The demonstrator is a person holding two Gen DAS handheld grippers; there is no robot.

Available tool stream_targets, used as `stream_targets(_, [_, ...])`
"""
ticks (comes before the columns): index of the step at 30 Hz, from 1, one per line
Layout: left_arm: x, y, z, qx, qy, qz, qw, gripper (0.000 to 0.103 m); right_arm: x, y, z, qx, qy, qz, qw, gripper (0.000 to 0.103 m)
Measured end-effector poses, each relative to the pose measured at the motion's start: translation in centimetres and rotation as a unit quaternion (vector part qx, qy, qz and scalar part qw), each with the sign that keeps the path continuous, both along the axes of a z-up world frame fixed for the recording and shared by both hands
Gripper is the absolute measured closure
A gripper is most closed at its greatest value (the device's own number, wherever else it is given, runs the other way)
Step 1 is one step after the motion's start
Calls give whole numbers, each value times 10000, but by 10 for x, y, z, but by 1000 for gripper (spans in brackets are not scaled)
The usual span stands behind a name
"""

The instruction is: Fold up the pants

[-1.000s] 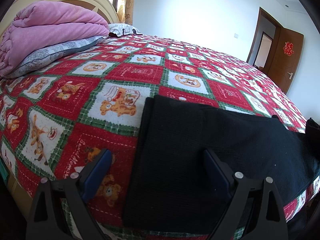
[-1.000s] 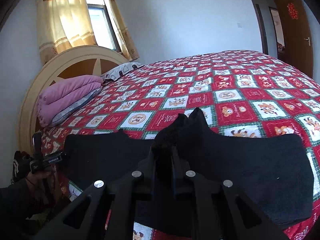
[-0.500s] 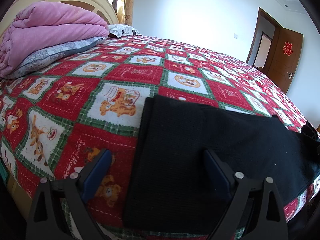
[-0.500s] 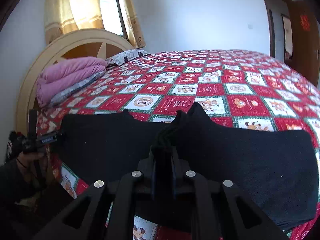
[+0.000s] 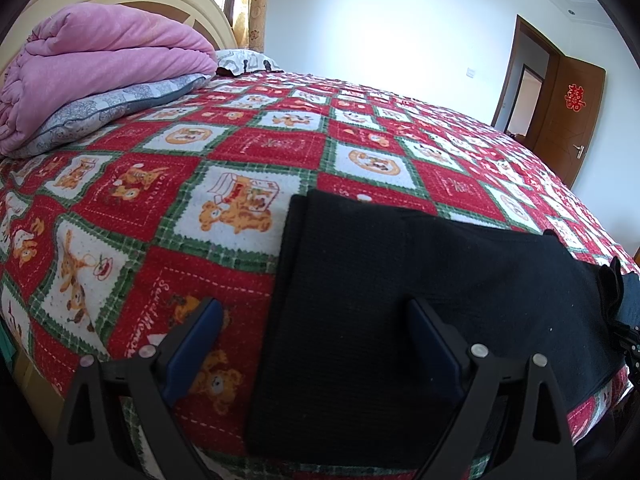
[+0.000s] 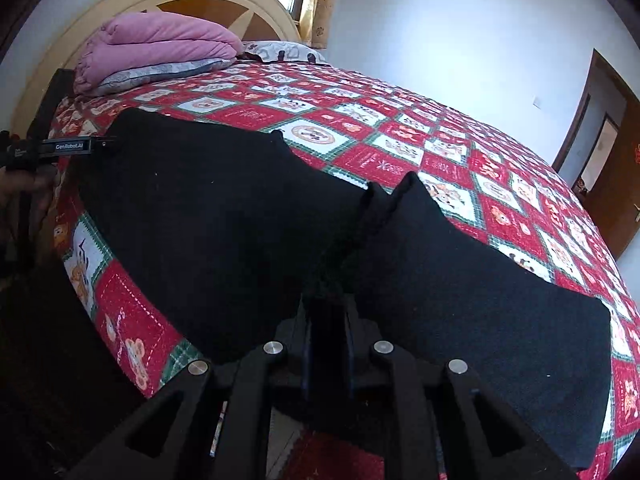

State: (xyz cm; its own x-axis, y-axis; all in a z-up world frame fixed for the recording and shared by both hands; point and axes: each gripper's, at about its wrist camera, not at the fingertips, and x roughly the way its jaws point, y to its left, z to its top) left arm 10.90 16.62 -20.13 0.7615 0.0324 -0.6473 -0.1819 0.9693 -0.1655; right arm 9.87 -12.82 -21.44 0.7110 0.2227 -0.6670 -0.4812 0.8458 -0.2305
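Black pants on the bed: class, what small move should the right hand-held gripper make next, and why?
Probably carry the pinched fold across toward the left hand-held gripper. The right hand-held gripper is shut on a raised bunch near the middle of the pants, while the rest lies flat on the bedspread, so the fold looks started but not laid down. The left one is open over the pants' far end.

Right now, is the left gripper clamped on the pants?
No: in the left wrist view the left gripper stands wide open, its blue pads apart over the edge of the black pants, pinching nothing.
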Motion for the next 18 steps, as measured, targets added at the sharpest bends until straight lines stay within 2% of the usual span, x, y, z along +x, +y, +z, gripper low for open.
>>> stream_targets(3, [1, -1, 1, 6, -8, -2, 10000, 8, -1, 0, 0, -29, 17, 48, 10000, 88])
stream_targets(5, [2, -1, 1, -5, 9, -9, 10000, 8, -2, -2, 2, -10, 45, 89, 9999, 81])
stream_targets(8, [2, -1, 0, -7, -1, -15, 10000, 8, -7, -18, 16, 433, 292, 143, 9985, 63])
stream_targets(9, [1, -1, 0, -9, 0, -11, 10000, 8, -10, -27, 24, 620, 263, 115, 9977, 60])
stream_targets(12, [1, -1, 1, -13, 7, -17, 10000, 8, -13, -57, 50, 1090, 109, -92, 9939, 60])
stream_targets(16, [1, -1, 1, -21, -28, 1, 10000, 8, -4, -115, 78, 1476, -288, -889, 9846, 53])
stream_targets(18, [1, -2, 1, -22, -53, 2, 10000, 8, 10, -157, 82, 1660, -343, -1779, 9693, 53])
